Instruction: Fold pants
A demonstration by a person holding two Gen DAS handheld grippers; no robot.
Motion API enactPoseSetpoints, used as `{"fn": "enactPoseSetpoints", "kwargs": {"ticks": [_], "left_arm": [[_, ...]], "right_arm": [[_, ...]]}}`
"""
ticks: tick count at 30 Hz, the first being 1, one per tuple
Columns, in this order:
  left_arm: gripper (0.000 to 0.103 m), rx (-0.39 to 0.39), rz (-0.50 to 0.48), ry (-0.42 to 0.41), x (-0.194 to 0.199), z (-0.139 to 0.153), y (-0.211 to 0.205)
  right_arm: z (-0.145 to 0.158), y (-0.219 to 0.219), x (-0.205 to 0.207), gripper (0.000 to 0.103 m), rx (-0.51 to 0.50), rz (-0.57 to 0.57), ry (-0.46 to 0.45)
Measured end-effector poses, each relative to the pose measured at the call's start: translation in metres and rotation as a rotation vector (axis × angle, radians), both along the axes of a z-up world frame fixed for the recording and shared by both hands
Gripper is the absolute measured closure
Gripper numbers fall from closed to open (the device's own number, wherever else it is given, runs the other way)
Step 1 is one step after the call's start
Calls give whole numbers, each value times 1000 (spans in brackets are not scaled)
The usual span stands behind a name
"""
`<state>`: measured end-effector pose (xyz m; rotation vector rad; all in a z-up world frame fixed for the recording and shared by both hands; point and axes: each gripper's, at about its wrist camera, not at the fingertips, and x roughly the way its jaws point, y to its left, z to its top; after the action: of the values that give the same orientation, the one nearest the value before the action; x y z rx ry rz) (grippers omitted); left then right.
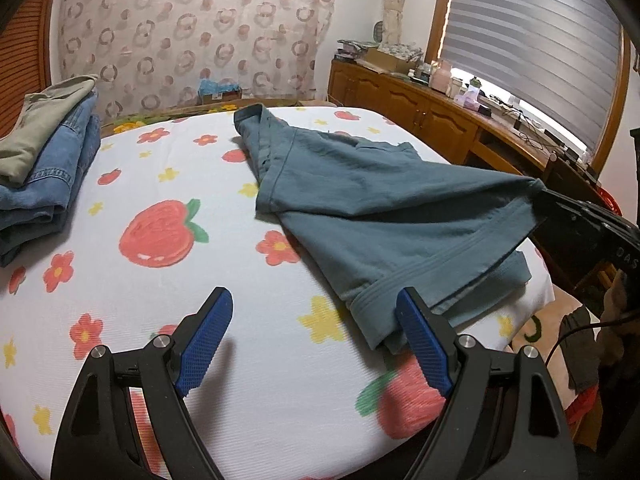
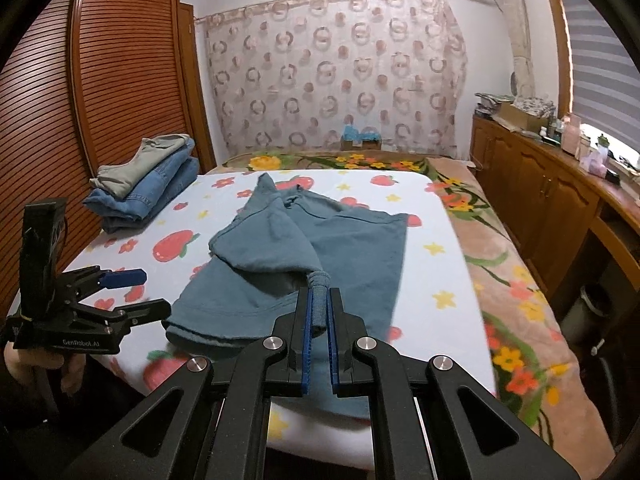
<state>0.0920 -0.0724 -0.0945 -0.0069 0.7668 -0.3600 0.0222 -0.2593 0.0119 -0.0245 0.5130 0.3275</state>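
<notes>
A: What are you working over?

B: You stand at a bed [image 2: 440, 216] spread with a white sheet printed with strawberries and flowers. A wooden wardrobe [image 2: 120, 80] rises at its far left, and a patterned curtain [image 2: 332, 72] hangs behind it.

A: And where are the pants?

B: Your teal pants [image 2: 320, 248] lie across the middle and right of the sheet, rumpled, one part folded over the rest. Their waistband end comes toward the near edge, just beside your left tool.

A: Anything else on the bed?

B: A stack [image 2: 148, 184] of folded clothes, denim below and a grey-green piece on top, sits at the far left corner, well apart from the pants.

A: What is your right gripper doing?

B: Your right gripper [image 2: 320, 308] is clamped tight on a bunched bit of the pants, and the cloth rises from the sheet to the blue pads.

A: And your left?

B: Your left gripper [image 1: 316, 336] stands wide with nothing between its jaws. It hovers over the sheet near the front, its right pad [image 1: 424, 344] against the waistband edge.
</notes>
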Motion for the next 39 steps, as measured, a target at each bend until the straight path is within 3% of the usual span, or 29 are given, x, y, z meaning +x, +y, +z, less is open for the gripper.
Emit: {"fn": "enactPoseSetpoints", "kwargs": {"ticks": [13,27,34,39], "left_arm": [[18,26,-22,2,1,-1,-11],[18,22,-11,5,1,-2,-7],[18,5,13,-2,1,-2,2],[18,3,22,-2,-1,-5,6]], "right_arm": [[0,-5,-11,96,-8,-39,32],[-9,-11,3,96,-1,-59,122],[3,-10,-3,85,-15,-72,100],[14,-2,-6,68,-28,-46,64]]}}
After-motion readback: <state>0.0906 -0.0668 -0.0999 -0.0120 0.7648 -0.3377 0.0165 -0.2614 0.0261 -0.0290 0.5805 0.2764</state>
